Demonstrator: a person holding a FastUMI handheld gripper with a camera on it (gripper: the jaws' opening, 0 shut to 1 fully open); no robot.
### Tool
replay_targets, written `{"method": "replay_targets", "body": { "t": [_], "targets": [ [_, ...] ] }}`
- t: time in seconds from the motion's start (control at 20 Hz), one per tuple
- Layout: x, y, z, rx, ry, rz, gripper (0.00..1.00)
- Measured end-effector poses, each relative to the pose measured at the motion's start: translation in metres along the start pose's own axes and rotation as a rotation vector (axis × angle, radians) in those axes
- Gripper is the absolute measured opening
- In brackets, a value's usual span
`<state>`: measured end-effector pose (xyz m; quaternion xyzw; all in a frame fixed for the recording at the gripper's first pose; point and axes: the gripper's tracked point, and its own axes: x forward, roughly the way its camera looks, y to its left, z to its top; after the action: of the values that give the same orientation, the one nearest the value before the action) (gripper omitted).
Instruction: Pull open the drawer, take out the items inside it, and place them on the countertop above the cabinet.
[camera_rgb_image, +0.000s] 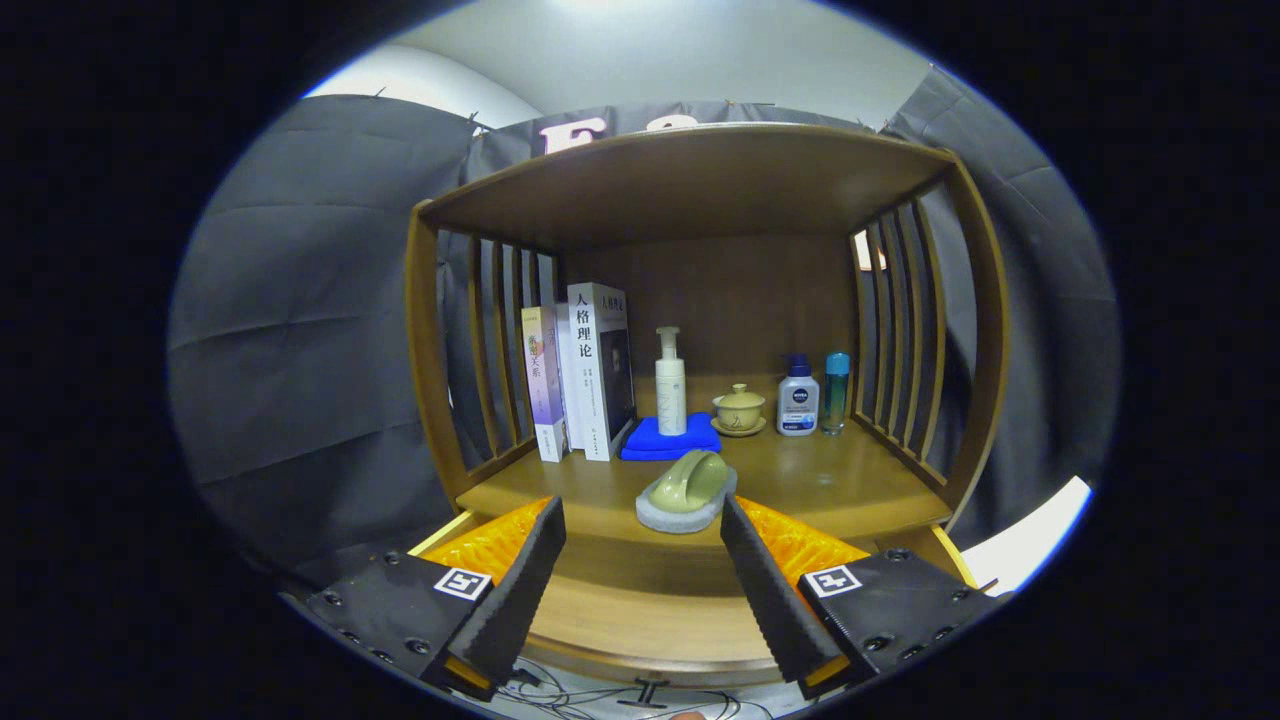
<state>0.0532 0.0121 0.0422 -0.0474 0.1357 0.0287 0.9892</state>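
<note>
Wooden countertop (800, 480) bears the scrubber (688, 488) beyond the spread, empty claw (640, 530); drawer hidden.

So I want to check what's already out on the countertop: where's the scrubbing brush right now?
In the gripper view the scrubbing brush lies on the countertop, just beyond the open fingers, in front of the blue cloth.

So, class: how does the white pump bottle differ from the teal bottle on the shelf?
The pump bottle is white with a pump head; the teal bottle is see-through with a plain cap. The pump bottle stands on a blue cloth mid-shelf; the teal one on bare wood by the right slats. Both stand upright, beyond the open gripper.
</note>
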Motion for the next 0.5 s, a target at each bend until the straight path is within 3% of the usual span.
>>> {"method": "replay_targets", "body": {
  "t": [0.25,0.5],
  "targets": [
    [-0.026,-0.005,-0.016,0.047,-0.025,-0.020,0.98],
    [-0.048,0.007,-0.048,-0.017,-0.019,-0.013,0.98]
  ]
}}
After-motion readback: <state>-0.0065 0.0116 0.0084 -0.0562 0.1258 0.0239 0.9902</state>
